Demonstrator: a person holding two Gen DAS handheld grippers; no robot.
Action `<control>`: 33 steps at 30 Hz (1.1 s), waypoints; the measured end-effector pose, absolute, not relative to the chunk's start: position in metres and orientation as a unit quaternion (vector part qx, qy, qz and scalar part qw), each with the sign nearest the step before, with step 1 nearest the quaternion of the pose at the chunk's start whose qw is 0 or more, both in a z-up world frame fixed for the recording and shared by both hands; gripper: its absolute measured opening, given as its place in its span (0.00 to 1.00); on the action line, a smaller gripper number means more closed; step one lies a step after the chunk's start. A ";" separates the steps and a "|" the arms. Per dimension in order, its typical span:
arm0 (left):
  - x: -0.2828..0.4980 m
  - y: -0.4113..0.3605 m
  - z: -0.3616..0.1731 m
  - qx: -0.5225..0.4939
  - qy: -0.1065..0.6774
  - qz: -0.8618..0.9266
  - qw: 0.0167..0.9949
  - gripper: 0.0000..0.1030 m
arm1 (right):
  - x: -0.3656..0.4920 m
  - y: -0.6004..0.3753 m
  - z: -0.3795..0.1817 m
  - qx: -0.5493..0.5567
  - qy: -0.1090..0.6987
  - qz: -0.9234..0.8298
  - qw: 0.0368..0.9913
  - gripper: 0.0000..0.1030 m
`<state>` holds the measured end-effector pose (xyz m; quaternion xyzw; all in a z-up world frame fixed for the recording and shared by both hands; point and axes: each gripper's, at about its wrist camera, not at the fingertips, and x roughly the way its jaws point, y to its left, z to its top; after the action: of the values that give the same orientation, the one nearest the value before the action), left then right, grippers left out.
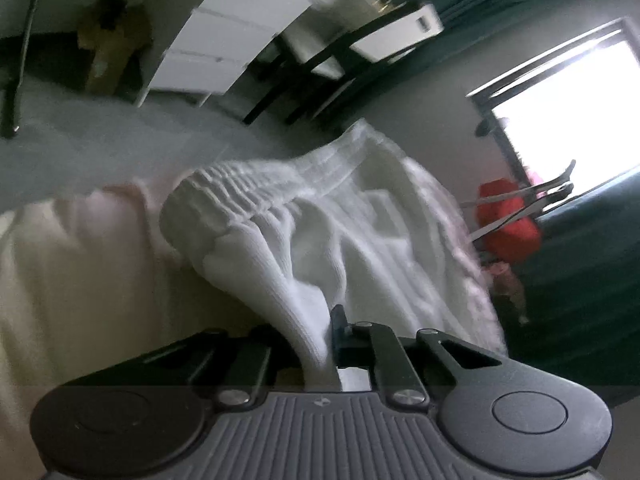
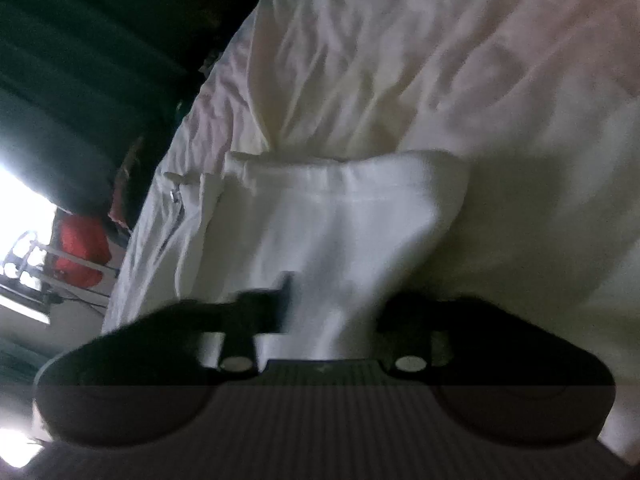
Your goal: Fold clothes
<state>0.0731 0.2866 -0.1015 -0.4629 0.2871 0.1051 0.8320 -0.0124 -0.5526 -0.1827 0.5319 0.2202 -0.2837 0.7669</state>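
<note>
A white ribbed knit garment [image 1: 320, 216] with a gathered elastic band hangs from my left gripper [image 1: 316, 344], which is shut on a bunched fold of it above the pale bed sheet [image 1: 60, 264]. In the right wrist view the same white garment [image 2: 340, 216] stretches away from my right gripper [image 2: 328, 320], which is shut on its near edge. Its far hem lies across the sheet [image 2: 400, 60]. Both views are tilted and blurred.
A white drawer unit [image 1: 224, 40] and black chair legs [image 1: 304, 80] stand beyond the bed. A bright window [image 1: 568, 108] is at the right, with a red object [image 1: 508, 224] on a rack below it. Dark curtains [image 2: 60, 100] hang beside the bed.
</note>
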 end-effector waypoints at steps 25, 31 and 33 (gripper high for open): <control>0.249 0.226 0.018 -0.309 0.206 0.146 0.917 0.08 | 0.145 -0.548 -0.032 0.375 0.122 -0.240 0.887 0.06; 0.389 0.184 -0.003 -0.267 0.230 0.176 0.919 0.08 | 0.269 -0.563 -0.065 0.334 0.151 -0.276 0.888 0.06; 0.426 0.174 -0.021 -0.249 0.250 0.190 0.916 0.09 | 0.303 -0.567 -0.082 0.310 0.172 -0.285 0.891 0.06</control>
<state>0.4259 0.1742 -0.0215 -0.2491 0.2500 0.1903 0.9161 0.3034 -0.5673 -0.0817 0.3100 0.1718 -0.2853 0.8905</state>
